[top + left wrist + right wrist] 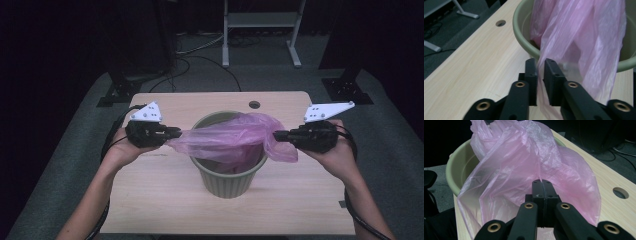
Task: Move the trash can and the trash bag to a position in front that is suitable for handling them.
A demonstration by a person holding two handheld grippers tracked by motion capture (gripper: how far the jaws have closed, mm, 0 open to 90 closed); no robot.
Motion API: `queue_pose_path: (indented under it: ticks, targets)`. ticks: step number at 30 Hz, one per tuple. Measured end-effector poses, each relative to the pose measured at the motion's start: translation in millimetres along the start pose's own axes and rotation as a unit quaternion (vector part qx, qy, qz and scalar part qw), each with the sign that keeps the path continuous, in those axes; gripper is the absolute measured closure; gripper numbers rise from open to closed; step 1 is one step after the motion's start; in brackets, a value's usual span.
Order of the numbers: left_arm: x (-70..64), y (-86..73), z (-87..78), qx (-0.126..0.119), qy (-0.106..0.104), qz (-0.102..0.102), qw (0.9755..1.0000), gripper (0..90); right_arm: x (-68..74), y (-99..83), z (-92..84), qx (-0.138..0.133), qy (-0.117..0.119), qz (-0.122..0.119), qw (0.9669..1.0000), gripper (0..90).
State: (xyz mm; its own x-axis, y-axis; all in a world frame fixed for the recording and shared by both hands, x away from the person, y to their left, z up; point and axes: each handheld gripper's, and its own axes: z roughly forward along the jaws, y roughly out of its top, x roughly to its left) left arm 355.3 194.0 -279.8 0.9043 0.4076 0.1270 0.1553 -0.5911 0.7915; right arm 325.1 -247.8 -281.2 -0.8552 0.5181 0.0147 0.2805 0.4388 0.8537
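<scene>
A pale green bin stands in the middle of the wooden table. A thin pink plastic bag is stretched across its mouth, partly hanging inside. My left gripper holds the bag's left edge just outside the rim. In the left gripper view, the film runs down between the nearly closed jaws, beside the bin's rim. My right gripper holds the right edge, with loose film drooping below it. Its jaws are pressed together against the bag, and the bin is behind.
A round cable hole lies in the table's far edge behind the bin. Beyond the table, a white frame and two black stand bases stand on the grey floor, with cables trailing. Bare tabletop lies in front of the bin.
</scene>
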Motion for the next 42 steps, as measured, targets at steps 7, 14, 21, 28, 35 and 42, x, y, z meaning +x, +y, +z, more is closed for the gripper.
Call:
queue_pose_path:
  ticks: [7,14,21,28,35,42]
  targets:
    - [-3.6,10.1,2.3,-0.002,-0.016,0.006,0.9999,67.3,-0.9,5.8,8.5,-0.001,0.023,0.006,0.9997,90.0]
    - [-4.5,13.1,1.7,-0.008,-0.026,0.007,0.9996,57.7,-4.7,4.2,7.6,-0.003,0.019,0.015,0.9997,83.7]
    - [-6.4,17.2,-1.0,-0.012,-0.038,0.008,0.9992,52.6,-5.6,4.0,-2.1,-0.009,0.029,0.016,0.9994,71.4]
    - [-11.1,23.2,7.8,0.004,-0.055,0.021,0.9982,53.6,-2.2,8.1,-4.5,-0.013,0.044,0.005,0.9989,65.4]
    - [-13.5,21.6,16.7,0.028,-0.063,0.039,0.9968,76.3,-1.0,8.4,2.9,-0.003,0.051,-0.003,0.9987,76.2]
    - [-6.5,22.5,20.2,0.025,-0.038,0.042,0.9981,89.9,-6.2,10.0,6.5,0.002,0.026,0.004,0.9996,90.0]
